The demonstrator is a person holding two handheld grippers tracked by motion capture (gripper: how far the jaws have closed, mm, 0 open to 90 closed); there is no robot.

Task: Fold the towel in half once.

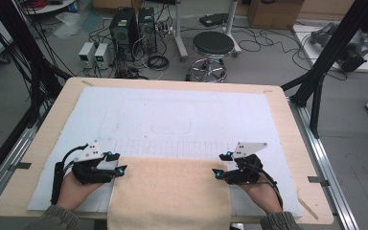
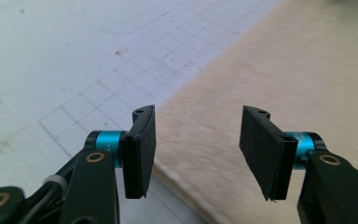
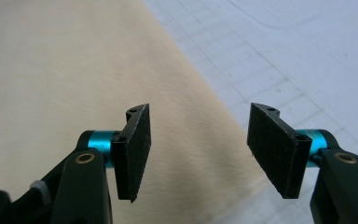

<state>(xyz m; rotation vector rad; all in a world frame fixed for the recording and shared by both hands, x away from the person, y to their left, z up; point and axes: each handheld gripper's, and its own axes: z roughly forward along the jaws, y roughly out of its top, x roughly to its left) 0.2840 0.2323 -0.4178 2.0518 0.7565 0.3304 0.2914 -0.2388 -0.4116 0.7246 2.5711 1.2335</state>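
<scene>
A beige towel [image 1: 170,191] lies flat on the white gridded mat [image 1: 172,110], and its near end hangs over the table's front edge. My left gripper [image 1: 116,163] is at the towel's far left corner, open, with its jaws apart. In the left gripper view, the left gripper [image 2: 196,154] hovers over the edge of the towel [image 2: 284,70] with nothing between the pads. My right gripper [image 1: 222,165] is at the towel's far right corner. In the right gripper view, the right gripper [image 3: 198,149] is open over the towel [image 3: 51,70], where it meets the mat [image 3: 298,56].
The wooden table [image 1: 287,124] frames the mat on all sides. Beyond its far edge stand a black stool [image 1: 212,45], computer towers [image 1: 133,26] and loose cables on the floor. Black frame posts [image 1: 326,62] rise at the right.
</scene>
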